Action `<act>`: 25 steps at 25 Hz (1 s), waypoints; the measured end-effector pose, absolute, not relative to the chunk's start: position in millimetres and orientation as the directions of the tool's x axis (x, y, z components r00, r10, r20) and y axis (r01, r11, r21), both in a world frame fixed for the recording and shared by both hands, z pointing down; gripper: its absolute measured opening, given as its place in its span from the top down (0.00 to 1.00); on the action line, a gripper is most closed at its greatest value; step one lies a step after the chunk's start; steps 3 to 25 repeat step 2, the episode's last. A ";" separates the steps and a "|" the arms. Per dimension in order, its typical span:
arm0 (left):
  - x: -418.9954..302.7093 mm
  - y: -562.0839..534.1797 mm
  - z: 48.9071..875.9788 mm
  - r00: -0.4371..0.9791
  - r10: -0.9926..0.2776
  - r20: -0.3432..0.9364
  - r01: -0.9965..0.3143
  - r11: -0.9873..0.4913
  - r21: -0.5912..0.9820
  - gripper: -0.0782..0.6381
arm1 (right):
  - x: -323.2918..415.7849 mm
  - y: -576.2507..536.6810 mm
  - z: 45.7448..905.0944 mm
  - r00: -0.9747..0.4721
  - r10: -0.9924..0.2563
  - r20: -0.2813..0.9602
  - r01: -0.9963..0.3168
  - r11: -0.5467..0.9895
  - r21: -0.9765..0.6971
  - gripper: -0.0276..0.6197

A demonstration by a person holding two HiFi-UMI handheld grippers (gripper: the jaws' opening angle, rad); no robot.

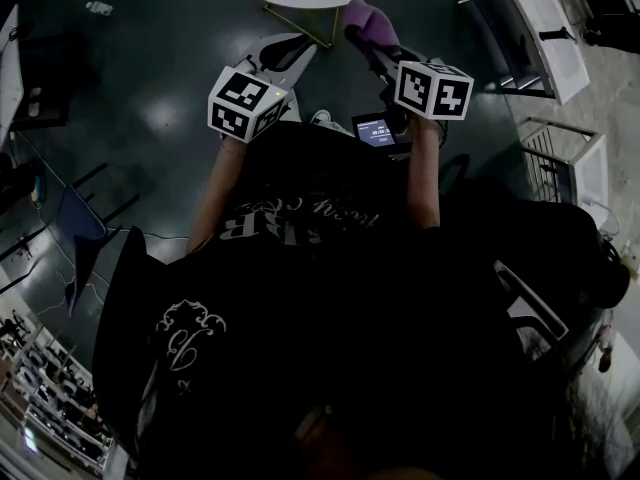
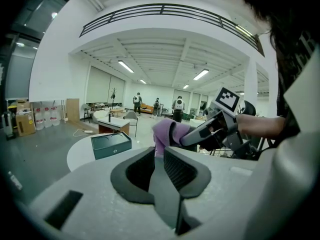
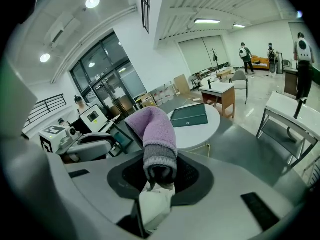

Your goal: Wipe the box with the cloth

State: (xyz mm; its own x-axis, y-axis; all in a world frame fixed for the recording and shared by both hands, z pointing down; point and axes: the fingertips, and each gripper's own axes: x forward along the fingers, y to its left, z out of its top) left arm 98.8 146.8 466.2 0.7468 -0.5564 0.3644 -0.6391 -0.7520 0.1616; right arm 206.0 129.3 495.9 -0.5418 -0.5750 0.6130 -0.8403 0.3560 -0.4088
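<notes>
The right gripper (image 3: 158, 178) pinches the purple knit cloth (image 3: 152, 129), likely soft and floppy, by its cuff; the left gripper (image 2: 161, 158) has its jaws together, empty.

1 box (image 3: 189, 115), 1 cloth (image 3: 152, 129), 1 round table (image 3: 199, 132), 2 tools — L tool (image 2: 159, 152), R tool (image 3: 159, 170)

The cloth (image 3: 152, 131), fuzzy lilac with a grey band at its lower end, stands bunched upright, pinched between my right fingers (image 3: 192, 179). The box (image 3: 189, 115), flat and dark green, lies on the round white tabletop (image 3: 197, 135), well apart from the cloth.
</notes>
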 end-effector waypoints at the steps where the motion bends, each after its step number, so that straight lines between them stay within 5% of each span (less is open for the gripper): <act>1: 99.5 146.5 467.0 0.744 -0.560 0.364 -0.643 -0.748 0.163 0.82 | 211.6 128.5 495.4 -0.534 -0.584 0.611 -0.845 0.350 -0.404 0.80; 25: 100.2 146.1 467.6 0.742 -0.564 0.363 -0.647 -0.745 0.164 0.82 | 217.0 127.6 494.7 -0.528 -0.592 0.609 -0.849 0.345 -0.400 0.80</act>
